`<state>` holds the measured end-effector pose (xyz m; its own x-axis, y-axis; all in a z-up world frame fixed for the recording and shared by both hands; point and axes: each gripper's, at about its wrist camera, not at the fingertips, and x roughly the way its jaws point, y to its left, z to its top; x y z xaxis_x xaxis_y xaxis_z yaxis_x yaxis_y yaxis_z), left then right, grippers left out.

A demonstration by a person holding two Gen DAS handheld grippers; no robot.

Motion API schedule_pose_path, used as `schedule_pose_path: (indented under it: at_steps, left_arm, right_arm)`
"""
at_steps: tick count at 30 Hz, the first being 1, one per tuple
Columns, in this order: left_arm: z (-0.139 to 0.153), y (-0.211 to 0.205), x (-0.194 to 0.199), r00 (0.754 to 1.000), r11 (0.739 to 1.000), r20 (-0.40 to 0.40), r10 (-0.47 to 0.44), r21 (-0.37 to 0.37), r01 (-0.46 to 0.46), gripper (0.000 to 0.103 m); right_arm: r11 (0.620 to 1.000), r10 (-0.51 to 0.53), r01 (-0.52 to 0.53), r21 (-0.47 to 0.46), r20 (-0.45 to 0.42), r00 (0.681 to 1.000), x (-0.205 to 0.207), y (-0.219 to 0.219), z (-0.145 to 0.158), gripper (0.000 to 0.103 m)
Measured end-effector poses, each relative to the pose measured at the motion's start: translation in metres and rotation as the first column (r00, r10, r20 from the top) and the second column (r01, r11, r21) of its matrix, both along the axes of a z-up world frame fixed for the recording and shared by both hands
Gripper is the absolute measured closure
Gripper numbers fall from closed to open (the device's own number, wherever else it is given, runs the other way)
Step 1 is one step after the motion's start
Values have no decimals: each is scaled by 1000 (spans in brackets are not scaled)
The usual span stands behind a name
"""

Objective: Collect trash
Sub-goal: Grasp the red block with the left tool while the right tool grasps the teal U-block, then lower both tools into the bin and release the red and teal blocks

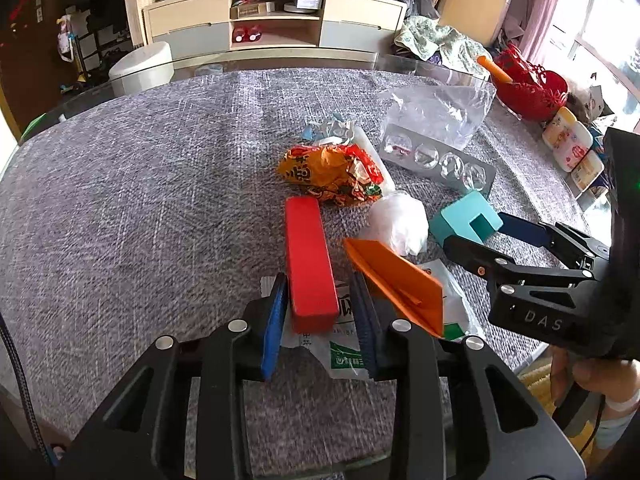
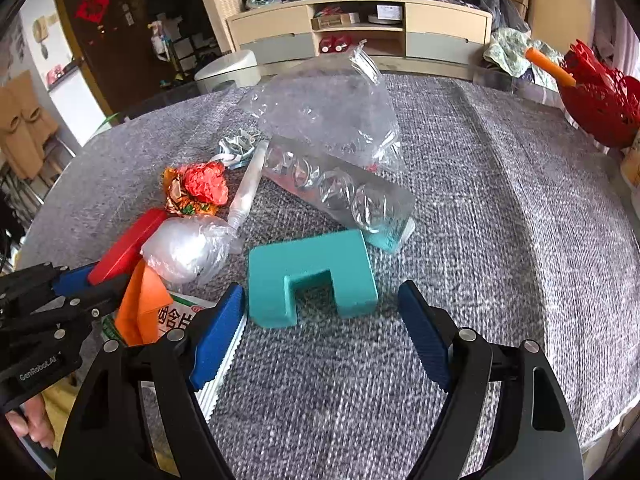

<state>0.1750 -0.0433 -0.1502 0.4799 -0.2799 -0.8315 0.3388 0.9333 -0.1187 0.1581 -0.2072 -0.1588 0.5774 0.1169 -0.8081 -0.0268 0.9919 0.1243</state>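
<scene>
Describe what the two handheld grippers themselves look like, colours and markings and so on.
Both are black frames with cut-out slots and silver round rivets, ending in blue ribbed finger pads. The left gripper has a braided dark cable at its side and GenRoboLAI lettering seen from the right wrist view. The right gripper shows DAS lettering and a white serrated strip under one pad. A bare hand grips its handle.

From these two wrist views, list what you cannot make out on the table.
- White printed bag: left wrist view, its text is covered by the red block and left gripper.
- Blister tray: right wrist view, contents unreadable through glare.
- Orange folded paper: right wrist view, partly behind the left gripper.
</scene>
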Motion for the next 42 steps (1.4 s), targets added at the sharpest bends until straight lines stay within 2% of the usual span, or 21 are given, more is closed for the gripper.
schedule_pose_path:
  at_steps: [2, 4, 6, 13, 20, 31, 35, 42]
  left_arm:
    - [-1, 0, 4, 1000, 1000, 3, -1, -3, 1, 73]
    - [-1, -1, 7, 1000, 1000, 2, 0, -6, 0, 76]
    - [1, 0, 10, 1000, 1000, 2, 2, -13, -2, 85]
    - [5, 5, 9, 1000, 1000, 12, 20, -3, -20, 85]
    - [26, 17, -4, 997, 998, 56, 61, 19, -62, 85]
    - [71, 25, -71, 992, 997, 97, 82, -10, -82, 85]
    - [77, 29, -101, 993, 996, 82, 85, -37, -82, 85]
    - [73, 26, -153, 996, 998, 62, 56, -23, -55, 85]
  right_arm:
    - [1000, 6, -6, -11, 12, 1000, 2, 2, 0, 32]
    - [1000, 9, -9, -13, 19, 1000, 2, 3, 0, 41]
    - [1000, 7, -7, -3, 21, 1000, 2, 0, 0, 41]
    - [1000, -8, 8, 13, 23, 1000, 1, -7, 2, 41]
    - [999, -33, 33, 5, 42, 999, -18, -18, 18, 41]
    - [999, -53, 53, 1, 91, 994, -83, -23, 62, 41]
    - [998, -55, 54, 14, 92, 994, -111, -24, 69, 41]
    - [999, -53, 52, 14, 71, 996, -156, -20, 66, 41]
